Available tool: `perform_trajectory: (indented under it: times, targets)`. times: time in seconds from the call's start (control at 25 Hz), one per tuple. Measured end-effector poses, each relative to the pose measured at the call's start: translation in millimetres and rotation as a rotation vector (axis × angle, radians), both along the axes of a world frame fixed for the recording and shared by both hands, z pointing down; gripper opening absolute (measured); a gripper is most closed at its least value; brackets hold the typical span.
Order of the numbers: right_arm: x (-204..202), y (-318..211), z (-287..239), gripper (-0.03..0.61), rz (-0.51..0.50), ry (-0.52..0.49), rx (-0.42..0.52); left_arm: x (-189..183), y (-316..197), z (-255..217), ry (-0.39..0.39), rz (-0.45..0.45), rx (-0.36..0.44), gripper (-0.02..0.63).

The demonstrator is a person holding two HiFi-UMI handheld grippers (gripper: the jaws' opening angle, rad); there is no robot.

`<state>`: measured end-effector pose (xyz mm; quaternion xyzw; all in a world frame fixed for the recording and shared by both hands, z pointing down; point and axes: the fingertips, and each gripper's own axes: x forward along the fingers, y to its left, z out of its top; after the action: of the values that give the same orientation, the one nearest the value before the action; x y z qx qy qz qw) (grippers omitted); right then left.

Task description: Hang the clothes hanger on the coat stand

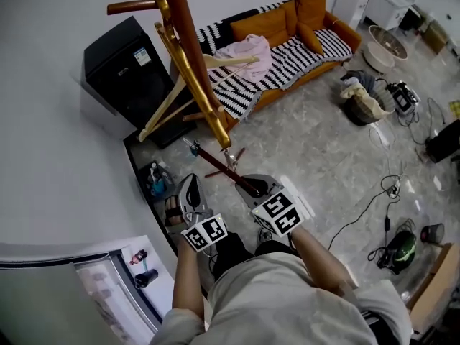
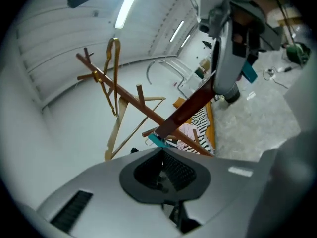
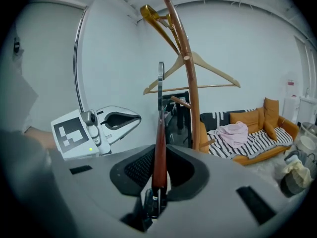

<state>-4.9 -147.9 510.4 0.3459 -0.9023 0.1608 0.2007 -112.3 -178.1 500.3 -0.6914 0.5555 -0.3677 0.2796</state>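
Jaws of your right gripper (image 3: 159,156) clamp the dark hanger (image 3: 160,128); left gripper (image 2: 161,155) jaws closed, empty.
It is near the coat stand (image 3: 192,88), hook on no peg yet; hanging remains.

the left tongs (image 2: 162,157) are closed together with nothing between them. just past their tips a dark wooden hanger (image 2: 190,108) (teal clip (image 2: 157,141) at its near end) slants up into the right tongs (image 2: 220,83). behind, the coat stand (image 2: 130,101) carries a pale hanger (image 2: 118,128) and a gold hanger (image 2: 115,71).
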Motion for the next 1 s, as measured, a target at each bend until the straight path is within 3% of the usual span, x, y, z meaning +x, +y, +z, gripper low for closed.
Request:
perform_trajectory:
  times: [0.12,0.32,0.48,0.56,0.72,1.0]
  targets:
    - [-3.2,-4.3,1.3,0.052,0.006,0.02,-0.004,3.1,-14.3,0.3,-0.077,0.069,0.028,0.009]
    - [-9.7,-11.5,2.7,0.052,0.023,0.039,-0.005,7.8,-30.9,0.2,-0.129,0.198,0.031,0.02]
    - [-16.7,-18.3,9.4,0.052,0.02,0.062,-0.022,12.9,-45.5,9.6,-0.196,0.288,-0.004,0.177]
    - [-20.0,-19.6,12.6,0.052,0.017,0.076,-0.025,19.5,-49.1,14.5,-0.262,0.34,-0.004,0.215]
    - [-23.7,-20.9,14.5,0.052,0.016,0.093,-0.039,34.8,-54.7,20.4,-0.353,0.42,0.029,0.263]
    - [-33.3,-22.2,13.2,0.052,-0.002,0.116,-0.048,41.0,-63.6,26.7,-0.446,0.482,0.068,0.267]
